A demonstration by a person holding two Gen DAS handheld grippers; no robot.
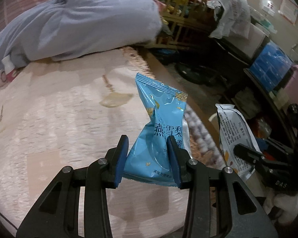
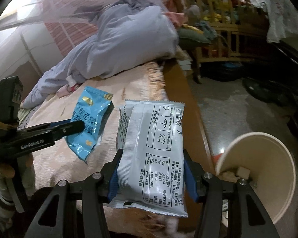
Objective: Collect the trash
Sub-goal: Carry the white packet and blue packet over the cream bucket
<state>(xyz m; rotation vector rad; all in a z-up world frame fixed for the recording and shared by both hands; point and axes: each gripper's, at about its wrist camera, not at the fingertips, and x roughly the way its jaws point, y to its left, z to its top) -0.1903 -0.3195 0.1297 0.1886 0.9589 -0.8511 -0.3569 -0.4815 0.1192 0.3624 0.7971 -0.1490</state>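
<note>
Jaws of both grippers are clamped on wrappers above the bed (image 1: 49, 119), near its right edge. Bed carries a pink cover; a lavender quilt (image 1: 79, 19) is heaped at its far end. Paper cup (image 2: 264, 170) sits tilted just beyond the bed's right edge, scraps inside. Right gripper (image 2: 151, 170) holds a grey-white sachet (image 2: 155, 150). Left gripper (image 1: 149, 158) holds a blue snack packet (image 1: 159, 123), crumpled at mid-height.
</note>
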